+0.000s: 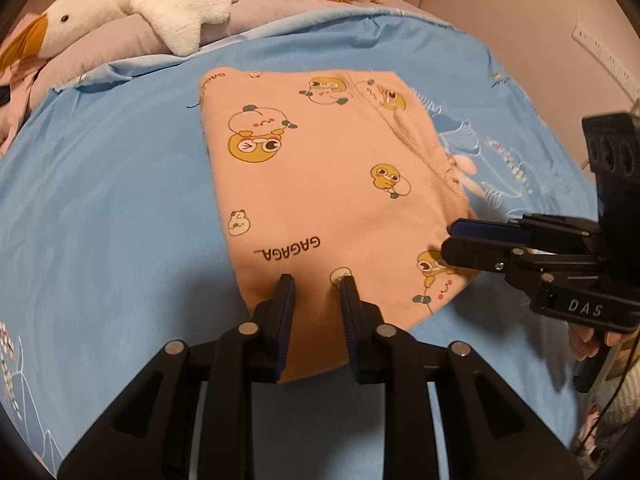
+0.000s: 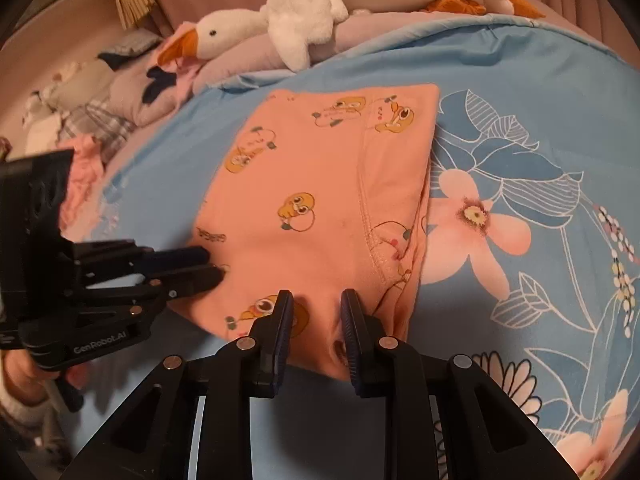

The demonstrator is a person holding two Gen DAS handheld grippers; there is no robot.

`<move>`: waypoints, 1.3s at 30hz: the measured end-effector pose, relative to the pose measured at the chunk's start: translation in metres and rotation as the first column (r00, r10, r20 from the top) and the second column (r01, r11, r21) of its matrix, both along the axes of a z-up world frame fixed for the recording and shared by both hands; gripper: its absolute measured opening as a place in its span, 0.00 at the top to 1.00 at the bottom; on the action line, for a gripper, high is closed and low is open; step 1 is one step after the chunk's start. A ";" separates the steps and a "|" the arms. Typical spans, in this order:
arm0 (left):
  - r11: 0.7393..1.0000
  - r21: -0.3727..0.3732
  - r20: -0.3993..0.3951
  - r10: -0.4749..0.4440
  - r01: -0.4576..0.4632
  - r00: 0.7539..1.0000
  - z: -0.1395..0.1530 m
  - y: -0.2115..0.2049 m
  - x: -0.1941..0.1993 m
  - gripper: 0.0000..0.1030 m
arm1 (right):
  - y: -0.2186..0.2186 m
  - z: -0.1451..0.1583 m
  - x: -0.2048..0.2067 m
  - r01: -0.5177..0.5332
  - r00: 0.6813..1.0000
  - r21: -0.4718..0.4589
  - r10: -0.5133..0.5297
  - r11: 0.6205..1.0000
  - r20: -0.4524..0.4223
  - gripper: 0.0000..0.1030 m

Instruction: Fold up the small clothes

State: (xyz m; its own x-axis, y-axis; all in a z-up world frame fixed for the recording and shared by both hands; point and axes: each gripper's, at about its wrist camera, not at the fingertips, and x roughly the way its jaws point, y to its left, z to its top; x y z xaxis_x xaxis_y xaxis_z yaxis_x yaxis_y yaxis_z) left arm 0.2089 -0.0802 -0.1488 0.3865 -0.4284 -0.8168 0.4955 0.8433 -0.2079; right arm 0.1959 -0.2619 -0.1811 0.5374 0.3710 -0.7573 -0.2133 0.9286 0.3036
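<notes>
Nearest to us, our left gripper [image 1: 316, 282] stands at the near edge of the peach-pink cotton garment printed with yellow cartoon ducks [image 1: 320, 184], its fingers [image 1: 286, 292] a little apart with the cloth's hem lying in the gap; the pads do not seem to press the fabric, so we read that grip as let go. Our right gripper [image 2: 316, 298] sits at the neighbouring stretch of that same near edge, its fingers [image 2: 349, 308] parted by a similar narrow gap over a puckered bit of hem; whether they pinch the cloth we cannot tell. The garment lies flat on the bed as a tidy, roughly rectangular packet, with a stitched seam and layered edges along its right side in the right wrist view, so we judge the folding largely done: at most a last fold or a smoothing remains, then setting it aside. Beneath it spreads a light blue bedsheet with pink and white flower outlines [image 2: 520, 168], smooth around the garment and free of other clothes close by. Farther off, past the sheet's edge, lies a mauve quilt [image 1: 120, 40] with a white plush goose with an orange bill [image 1: 80, 12] on top, and to the left in the right wrist view a heap of other fabrics [image 2: 92, 120], perhaps more laundry. Behind is a pinkish wall [image 1: 520, 0].
</notes>
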 end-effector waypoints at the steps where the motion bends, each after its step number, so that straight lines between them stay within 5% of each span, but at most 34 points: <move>1: 1.000 -0.011 -0.004 0.005 -0.005 1.000 0.002 0.003 0.000 0.65 | -0.004 0.002 -0.002 0.004 1.000 0.020 -0.004 1.000 0.001 0.75; 4: 0.999 -0.013 0.011 0.034 -0.034 0.999 0.007 0.009 -0.001 0.51 | -0.016 0.007 -0.005 0.034 0.999 0.081 -0.035 0.996 0.000 0.63; 9: 0.996 -0.044 -0.022 0.080 -0.081 0.997 0.007 0.019 0.007 0.45 | -0.031 0.008 -0.003 0.088 0.996 0.147 -0.087 0.985 -0.014 0.56; 12: 0.990 -0.075 -0.060 0.114 -0.118 0.992 0.004 0.026 0.013 0.38 | -0.039 0.002 0.002 0.140 0.990 0.207 -0.130 0.968 -0.059 0.30; 13: 0.988 -0.090 -0.077 0.118 -0.125 0.990 0.003 0.028 0.016 0.38 | -0.042 0.000 0.002 0.148 0.988 0.229 -0.135 0.962 -0.072 0.28; 21: 0.967 -0.186 -0.189 0.136 -0.171 0.973 -0.008 0.030 0.044 0.38 | -0.048 -0.011 0.030 0.155 0.983 0.303 -0.116 0.940 -0.144 0.28; 28: 0.955 -0.235 -0.203 0.134 -0.181 0.970 -0.010 0.021 0.066 0.39 | -0.039 -0.015 0.061 0.134 0.985 0.329 -0.089 0.935 -0.146 0.28; 39: 0.972 -0.198 -0.165 0.096 -0.128 0.982 -0.012 -0.005 0.083 0.40 | -0.031 -0.018 0.077 0.129 0.990 0.302 -0.108 0.944 -0.087 0.35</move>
